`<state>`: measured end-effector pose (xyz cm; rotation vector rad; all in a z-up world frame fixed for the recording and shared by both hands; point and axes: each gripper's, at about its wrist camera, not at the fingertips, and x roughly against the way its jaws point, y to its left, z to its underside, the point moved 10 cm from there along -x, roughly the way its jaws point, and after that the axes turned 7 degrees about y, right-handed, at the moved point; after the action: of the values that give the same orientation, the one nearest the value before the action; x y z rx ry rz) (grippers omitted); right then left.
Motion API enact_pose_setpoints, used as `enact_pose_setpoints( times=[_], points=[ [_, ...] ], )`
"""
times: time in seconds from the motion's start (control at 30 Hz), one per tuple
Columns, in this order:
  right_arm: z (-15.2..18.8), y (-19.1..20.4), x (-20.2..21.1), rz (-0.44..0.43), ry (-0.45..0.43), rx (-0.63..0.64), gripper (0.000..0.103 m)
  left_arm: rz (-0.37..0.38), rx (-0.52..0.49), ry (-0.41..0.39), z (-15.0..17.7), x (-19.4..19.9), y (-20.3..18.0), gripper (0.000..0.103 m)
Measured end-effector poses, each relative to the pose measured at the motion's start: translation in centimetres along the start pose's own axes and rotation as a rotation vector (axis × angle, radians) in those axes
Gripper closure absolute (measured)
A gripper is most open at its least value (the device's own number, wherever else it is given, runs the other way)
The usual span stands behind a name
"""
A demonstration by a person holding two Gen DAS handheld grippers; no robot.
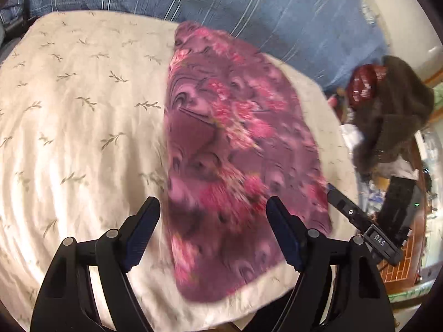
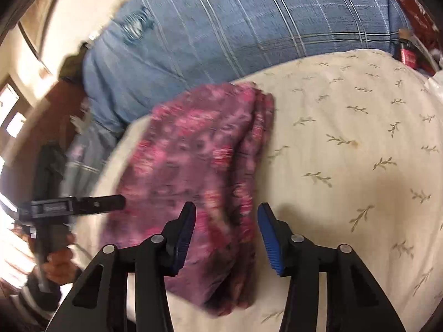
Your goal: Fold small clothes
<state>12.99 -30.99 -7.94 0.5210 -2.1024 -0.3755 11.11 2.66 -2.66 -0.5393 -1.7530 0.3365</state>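
Fabric of the purple floral garment (image 1: 235, 152) looks light, limp, slippery; pinch its 6 o'clock hem. Left hand-held gripper (image 1: 213, 232) and right hand-held gripper (image 2: 227, 235) both gape, empty.

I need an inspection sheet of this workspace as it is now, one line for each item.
Surface: cream leaf-print cloth, wrinkled.
Job's things: purple floral garment lies folded on the cloth, free of both tongs.
Clutter: brown furry item and red packet beside the surface.
Grippers: left tongs open, empty; right tongs open, empty, above the garment.
Cables: nothing seen.
Surroundings: blue striped bedding behind.
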Motion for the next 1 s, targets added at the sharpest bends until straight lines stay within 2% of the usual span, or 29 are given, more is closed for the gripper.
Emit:
enact_pose_setpoints(
  times=[0.03,0.07,0.1,0.13,0.23,0.37,0.43,0.47,0.5,0.63,0.7,0.73,0.77,0.83,0.87,0.93,1.0],
  points=[
    [0.8,-0.2,0.3,0.015,-0.003,0.007,0.054,-0.004,-0.003,-0.005,0.6,0.4,0.3,0.024],
    [1.6,-0.4,0.1,0.032,0.006,0.021,0.063,-0.015,0.001,-0.002,1.2,0.1,0.8,0.024],
    [2.4,-0.4,-0.9,0.062,0.034,0.037,0.092,-0.028,0.010,0.010,1.5,-0.8,0.9,0.024],
    [3.4,-1.0,-2.0,0.105,0.078,0.052,0.096,-0.048,0.023,0.043,2.1,-2.1,1.7,0.024],
    [3.8,-1.0,-1.8,0.127,0.072,0.056,0.095,-0.079,-0.026,0.016,2.4,-1.4,1.5,0.026],
    [0.9,-0.3,0.8,0.021,-0.003,-0.023,0.087,0.007,-0.061,-0.010,1.4,0.9,0.7,0.026],
    [-0.8,-0.7,1.3,-0.035,-0.023,-0.083,0.072,0.025,-0.023,-0.053,-0.3,2.2,1.6,0.025],
    [-1.7,-0.9,1.2,-0.053,-0.035,-0.112,0.053,0.028,0.002,-0.056,-1.2,2.3,2.1,0.025],
    [-2.4,-1.3,1.1,-0.050,-0.048,-0.131,0.042,0.039,0.030,-0.050,-2.0,2.0,2.5,0.025],
    [-4.3,-2.1,-2.5,-0.031,-0.001,-0.139,0.042,0.114,0.129,0.024,-4.7,-1.0,2.9,0.025],
    [-4.9,-3.1,-4.9,0.017,0.031,-0.139,0.042,0.108,0.154,0.064,-5.3,-3.1,2.5,0.025],
    [-4.9,-3.0,-6.0,-0.020,0.050,-0.147,0.042,0.097,0.153,0.077,-5.3,-3.9,2.4,0.024],
    [-5.0,-2.6,-6.4,-0.065,0.047,-0.151,0.042,0.090,0.142,0.064,-5.5,-4.1,2.0,0.017],
    [-5.1,-1.1,-7.1,-0.167,0.055,-0.118,0.045,0.067,0.108,0.033,-6.2,-4.2,1.0,0.016],
    [-5.1,-0.6,-7.8,-0.189,0.070,-0.108,0.046,0.060,0.098,0.036,-6.4,-4.6,0.6,0.016],
    [-5.2,-0.4,-8.5,-0.147,0.062,-0.066,0.054,0.037,0.084,0.022,-6.8,-5.4,-0.3,0.023],
    [-5.4,-0.2,-8.3,-0.128,0.041,-0.049,0.065,-0.031,0.061,-0.006,-6.9,-5.4,-0.5,0.046]
  ],
)
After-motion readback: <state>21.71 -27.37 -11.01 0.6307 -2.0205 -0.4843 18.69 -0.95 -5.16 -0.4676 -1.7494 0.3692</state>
